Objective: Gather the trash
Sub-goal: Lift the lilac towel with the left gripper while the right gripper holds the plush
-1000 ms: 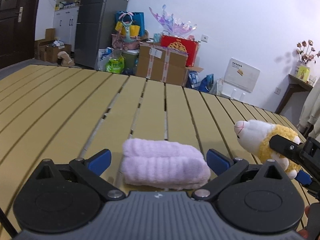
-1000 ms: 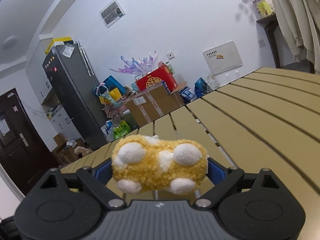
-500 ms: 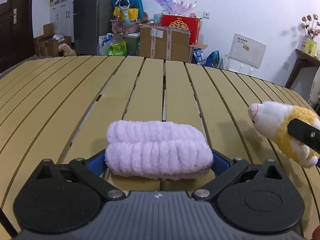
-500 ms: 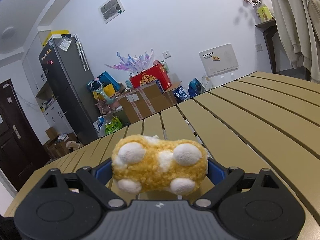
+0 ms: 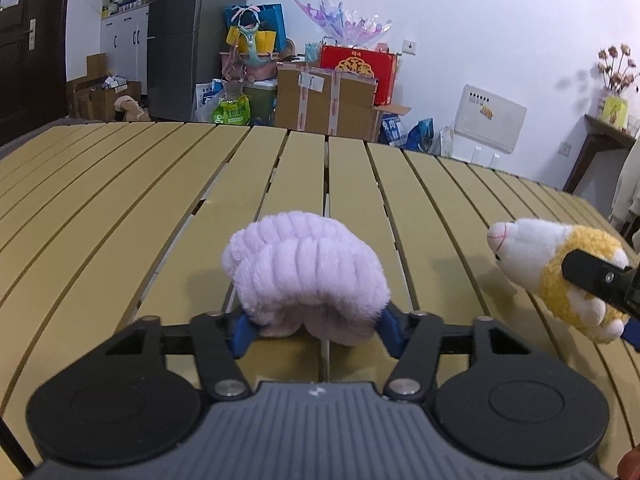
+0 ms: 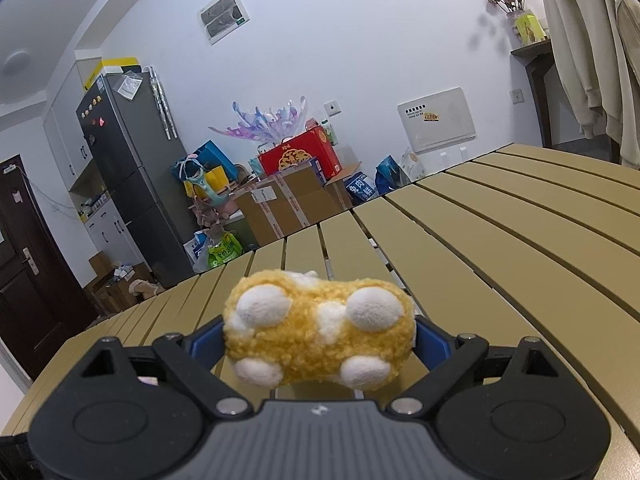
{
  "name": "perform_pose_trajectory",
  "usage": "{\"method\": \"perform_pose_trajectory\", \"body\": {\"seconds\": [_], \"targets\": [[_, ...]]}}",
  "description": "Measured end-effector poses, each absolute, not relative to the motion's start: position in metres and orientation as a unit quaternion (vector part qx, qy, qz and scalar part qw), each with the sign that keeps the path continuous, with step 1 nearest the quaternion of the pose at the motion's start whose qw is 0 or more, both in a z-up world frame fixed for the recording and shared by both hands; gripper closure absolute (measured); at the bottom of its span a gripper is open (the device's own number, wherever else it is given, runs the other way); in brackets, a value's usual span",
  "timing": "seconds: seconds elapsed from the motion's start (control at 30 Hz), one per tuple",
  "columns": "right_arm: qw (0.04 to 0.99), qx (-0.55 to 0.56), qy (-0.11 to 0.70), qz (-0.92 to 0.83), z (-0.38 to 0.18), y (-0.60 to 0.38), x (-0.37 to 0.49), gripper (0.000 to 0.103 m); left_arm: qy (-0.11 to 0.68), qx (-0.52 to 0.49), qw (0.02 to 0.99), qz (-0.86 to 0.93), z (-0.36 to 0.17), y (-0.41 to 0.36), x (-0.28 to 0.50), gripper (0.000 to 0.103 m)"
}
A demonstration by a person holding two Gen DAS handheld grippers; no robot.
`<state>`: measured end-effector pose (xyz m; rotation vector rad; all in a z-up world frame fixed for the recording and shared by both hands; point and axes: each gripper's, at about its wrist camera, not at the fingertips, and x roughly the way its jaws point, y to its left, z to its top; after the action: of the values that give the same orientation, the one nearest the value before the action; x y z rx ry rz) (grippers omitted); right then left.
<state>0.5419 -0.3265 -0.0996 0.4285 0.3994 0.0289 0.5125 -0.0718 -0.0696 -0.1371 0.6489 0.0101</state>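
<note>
**Squeeze set on the towel roll, toy already in hand: lift clean, keep clear**

Slatted yellow-tan tabletop [image 5: 120, 216] under both tools, cluttered room wall with cardboard boxes [image 5: 326, 104] and a dark grey fridge [image 5: 192, 36] beyond its far edge. Near the front edge, about mid-width: fluffy lilac ribbed towel roll [image 5: 306, 276], now bunched up into a dome between the blue pads [image 5: 242, 330] of the left gripper [image 5: 314, 330]. Jaws just drawn in from wide to narrow, pads pressing both ends of the roll, cloth bulging above them. Lower edge of the roll apparently on or barely off the slats; cannot tell which.

Toward the right edge of the table: yellow-and-white plush animal toy [image 6: 318, 334], clamped across its body by the right gripper [image 6: 318, 338], jaws wide but pressing the fleece on both sides, held above the slats.

For a good lift of the roll:
- Hold the squeeze firm; soft pile compresses and can creep out from between the pads.
- Rise straight up before any sideways travel, so that loose folds do not drag or snag in the gaps between slats.
- Watch for a layer unrolling and hanging below the pads; regrip lower if so.
- Keep the plush toy well apart from the roll while both travel.
- No bin or bag in either view, so the drop point needs finding first.
</note>
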Motion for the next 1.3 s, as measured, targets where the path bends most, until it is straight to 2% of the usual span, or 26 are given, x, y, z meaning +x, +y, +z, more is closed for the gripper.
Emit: {"method": "perform_pose_trajectory", "body": {"seconds": [0.1,0.3,0.47,0.6,0.9,0.97,1.0,1.03,1.1,1.17,1.2,1.3], "targets": [[0.958,0.208,0.195,0.014,-0.100,-0.325,0.542,0.009,0.319,-0.076,0.945,0.000,-0.070,-0.068,0.513,0.075],[0.961,0.196,0.192,0.019,-0.100,-0.320,0.537,0.009,0.304,-0.071,0.950,-0.007,-0.065,-0.069,0.506,0.083],[0.966,0.183,0.179,0.026,-0.090,-0.318,0.524,0.009,0.287,-0.061,0.956,-0.009,-0.057,-0.073,0.493,0.086],[0.969,0.176,0.168,0.031,-0.078,-0.315,0.510,0.009,0.266,-0.060,0.962,-0.019,-0.042,-0.072,0.479,0.097],[0.975,0.165,0.148,0.028,-0.056,-0.314,0.471,0.009,0.249,-0.073,0.965,-0.044,-0.016,-0.064,0.452,0.097],[0.975,0.166,0.144,0.024,-0.054,-0.317,0.467,0.009,0.249,-0.074,0.965,-0.043,-0.015,-0.061,0.452,0.093],[0.976,0.165,0.142,0.021,-0.056,-0.319,0.466,0.009,0.251,-0.075,0.964,-0.045,-0.016,-0.061,0.454,0.082],[0.976,0.163,0.140,0.017,-0.056,-0.319,0.467,0.009,0.253,-0.075,0.964,-0.046,-0.017,-0.061,0.457,0.060],[0.977,0.161,0.140,0.011,-0.060,-0.322,0.471,0.009,0.247,-0.080,0.965,-0.043,-0.021,-0.062,0.464,0.037],[0.976,0.161,0.144,0.008,-0.064,-0.324,0.478,0.009,0.239,-0.078,0.967,-0.044,-0.024,-0.067,0.469,0.025],[0.976,0.161,0.146,0.007,-0.067,-0.326,0.483,0.009,0.241,-0.074,0.967,-0.044,-0.027,-0.070,0.474,0.013],[0.974,0.170,0.152,0.002,-0.076,-0.335,0.498,0.009,0.252,-0.053,0.966,-0.030,-0.036,-0.086,0.494,0.010]]}}
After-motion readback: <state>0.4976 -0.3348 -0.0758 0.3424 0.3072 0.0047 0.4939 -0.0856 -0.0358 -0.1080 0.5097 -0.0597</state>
